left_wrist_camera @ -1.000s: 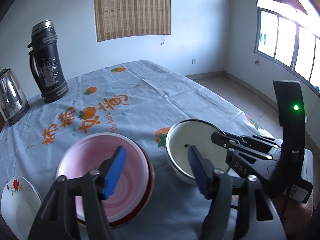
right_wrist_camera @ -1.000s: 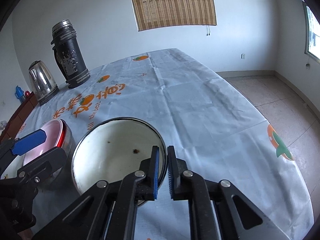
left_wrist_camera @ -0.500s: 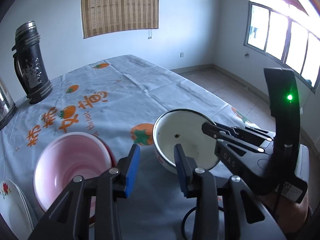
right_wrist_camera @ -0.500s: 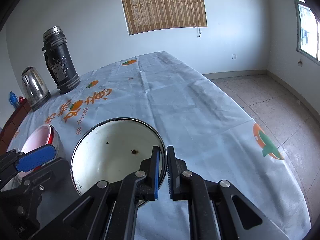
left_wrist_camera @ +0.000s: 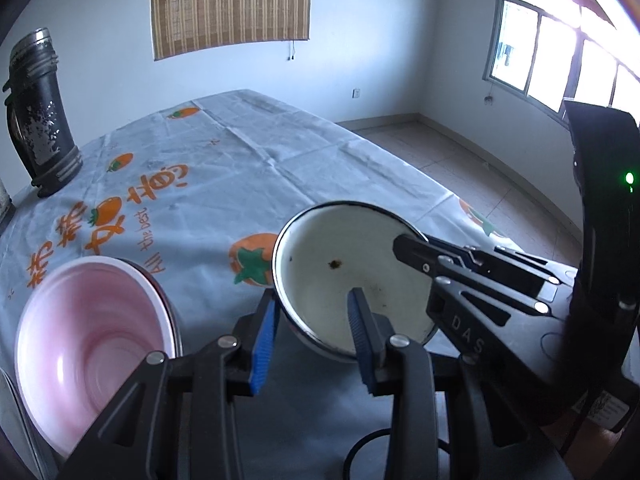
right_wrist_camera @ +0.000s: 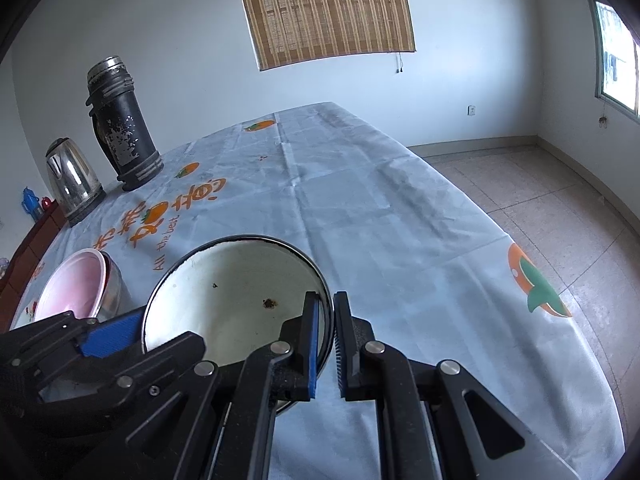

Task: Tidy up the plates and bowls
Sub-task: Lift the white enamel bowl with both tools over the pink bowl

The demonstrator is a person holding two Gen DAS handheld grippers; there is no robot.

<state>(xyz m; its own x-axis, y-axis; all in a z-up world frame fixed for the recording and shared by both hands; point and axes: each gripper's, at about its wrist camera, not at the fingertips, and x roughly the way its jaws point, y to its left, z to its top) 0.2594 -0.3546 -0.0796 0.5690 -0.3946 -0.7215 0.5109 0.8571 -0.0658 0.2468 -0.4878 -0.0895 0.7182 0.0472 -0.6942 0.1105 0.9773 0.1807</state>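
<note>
Left wrist view: a white enamel bowl (left_wrist_camera: 344, 276) with a thin dark rim sits on the counter (left_wrist_camera: 248, 168), which is covered by a pale blue cloth printed with orange fruit and lettering. Its inside is off-white with a brown speck near the middle and a few smaller dark specks. The left claw (left_wrist_camera: 314, 338) stands open, one blue pad outside the bowl's near-left wall, the other inside; whether either pad touches the wall is unclear. The right claw (left_wrist_camera: 404, 245) reaches in from the right and is clamped on the bowl's right rim. Left of it, apart, a pink bowl (left_wrist_camera: 84, 344) rests inside a steel bowl (left_wrist_camera: 170, 312) of which only an edge shows; the pink one holds nothing visible and looks blurred. A black thermos (left_wrist_camera: 38, 116) stands far left, cut by the frame.

Right wrist view: the right claw (right_wrist_camera: 326, 344) is closed on the white enamel bowl's (right_wrist_camera: 236, 304) right rim, blue pad inside, dark pad outside. The bowl's near edge is hidden behind the claw arms. The left claw's blue pad (right_wrist_camera: 114, 332) lies at the bowl's left wall. The pink bowl (right_wrist_camera: 74, 288) in its steel bowl (right_wrist_camera: 114, 286) sits further left. The black thermos (right_wrist_camera: 122, 128) and a steel kettle (right_wrist_camera: 72, 178) stand at the counter's (right_wrist_camera: 360, 200) far-left edge.
</note>
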